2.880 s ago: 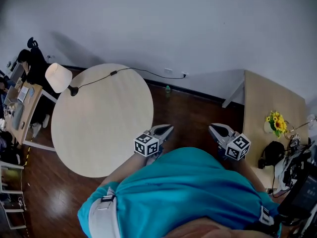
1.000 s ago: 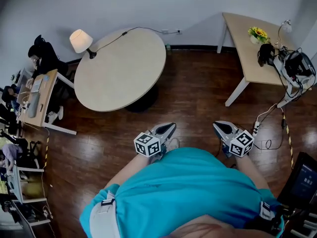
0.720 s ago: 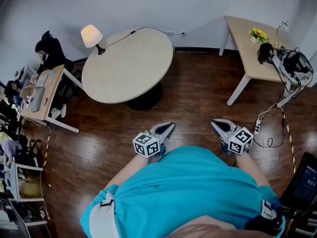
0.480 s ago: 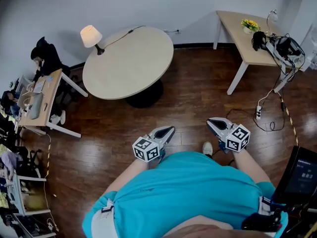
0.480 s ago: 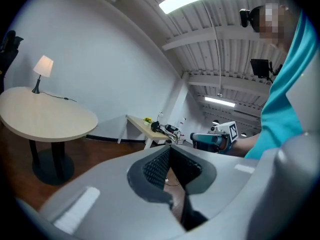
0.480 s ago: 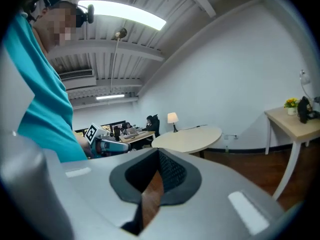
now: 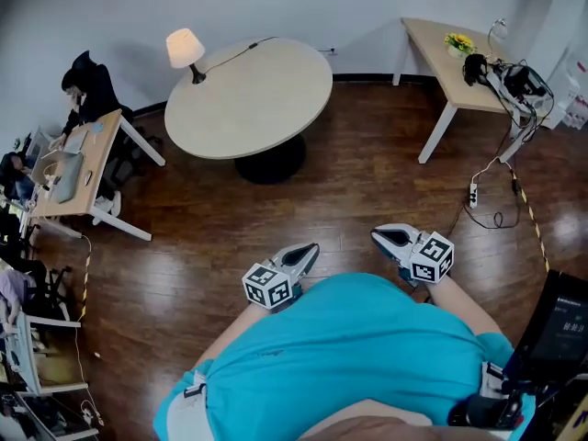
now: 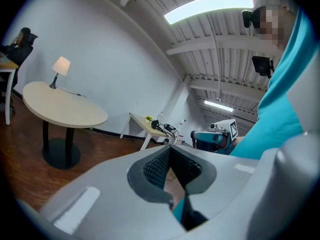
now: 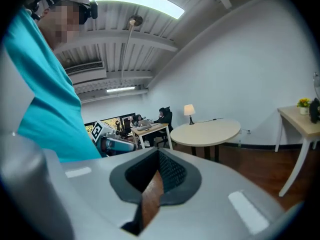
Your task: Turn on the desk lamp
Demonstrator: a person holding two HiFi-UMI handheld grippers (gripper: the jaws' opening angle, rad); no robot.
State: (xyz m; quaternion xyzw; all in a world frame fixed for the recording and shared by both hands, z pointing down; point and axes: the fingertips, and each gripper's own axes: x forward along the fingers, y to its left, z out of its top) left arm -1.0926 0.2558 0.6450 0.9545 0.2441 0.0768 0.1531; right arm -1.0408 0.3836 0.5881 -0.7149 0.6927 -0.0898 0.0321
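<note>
The desk lamp [image 7: 186, 49] stands at the far left edge of the round pale table [image 7: 266, 99], its shade glowing warm, with a black cord running back to the wall. It also shows small and distant as the lamp [image 8: 61, 65] and the lamp [image 9: 189, 109]. Both grippers hang close to the teal-shirted torso, well short of the table. The left gripper [image 7: 308, 249] is shut with nothing in it, its jaws touching at the tips [image 8: 170, 151]. The right gripper [image 7: 381, 238] is likewise shut and holds nothing [image 9: 157, 156].
A rectangular wooden table [image 7: 441, 58] at the back right carries yellow flowers, headphones and cables. A power strip [image 7: 473, 194] with its cord lies on the dark wood floor. At the left a person in black sits at a desk [image 7: 78, 159].
The view has pulled back from the round table, so the table and lamp now sit farther away. Both grippers stayed shut beside the torso.
</note>
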